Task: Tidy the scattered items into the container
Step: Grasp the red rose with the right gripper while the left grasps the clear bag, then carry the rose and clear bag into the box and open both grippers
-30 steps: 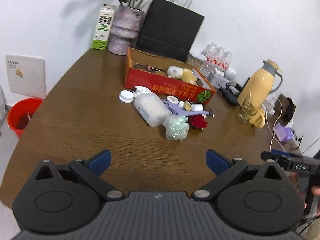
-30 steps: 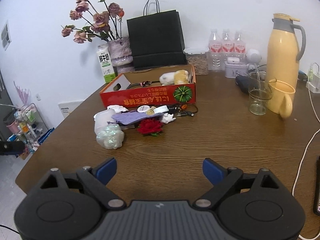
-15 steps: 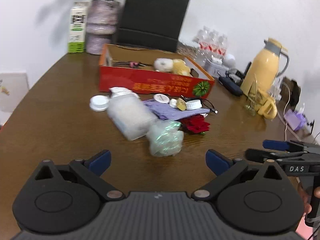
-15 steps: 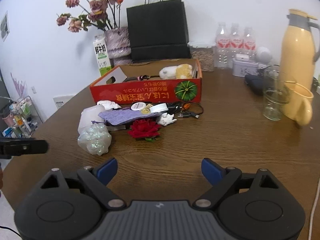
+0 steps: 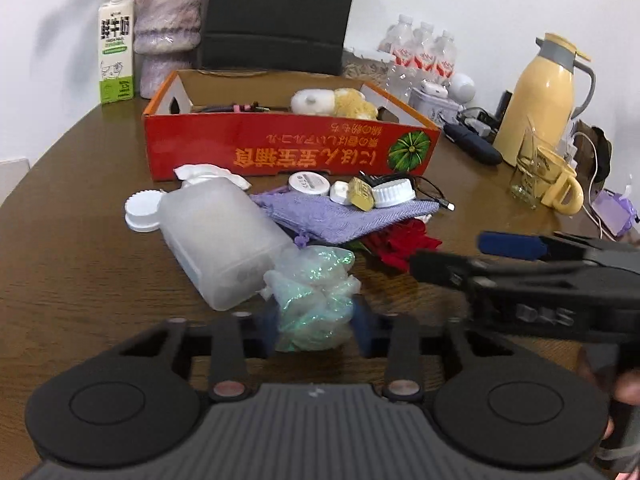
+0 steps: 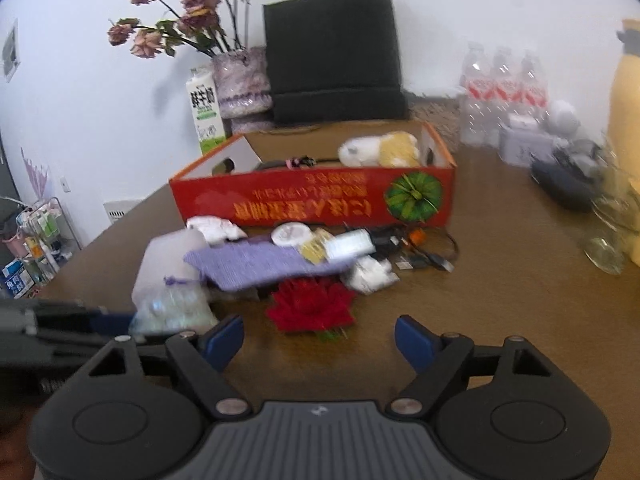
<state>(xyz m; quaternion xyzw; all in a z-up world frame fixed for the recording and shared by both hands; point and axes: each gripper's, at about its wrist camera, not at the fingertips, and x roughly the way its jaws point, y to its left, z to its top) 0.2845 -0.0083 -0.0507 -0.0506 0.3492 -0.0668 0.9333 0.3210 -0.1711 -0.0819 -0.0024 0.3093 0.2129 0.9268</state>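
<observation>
My left gripper (image 5: 314, 320) is low over the table and its jaws are closing, blue pads against both sides of an iridescent crinkly bundle (image 5: 316, 288). The bundle leans on a frosted plastic jar (image 5: 220, 240). Behind them lie a purple pouch (image 5: 340, 216), white caps (image 5: 308, 182) and a red rose (image 5: 400, 244). My right gripper (image 6: 319, 340) is wide and closing slowly; the rose (image 6: 312, 308) lies just ahead of its fingertips, untouched. The red cardboard box (image 5: 280, 156) stands behind the pile, holding a white and yellow plush toy (image 5: 332, 102).
A yellow thermos (image 5: 540, 100), a glass (image 5: 528, 176) and a yellow mug (image 5: 560, 192) stand at the right. A black paper bag (image 5: 280, 12), a vase (image 5: 168, 28), a milk carton (image 5: 116, 48) and water bottles (image 5: 420, 52) line the wall. Cables (image 6: 432, 256) trail from the pile.
Both grippers moved forward and down to the pile. The left jaws went from wide apart to closed in around the iridescent bundle. The right jaws narrowed a little.
</observation>
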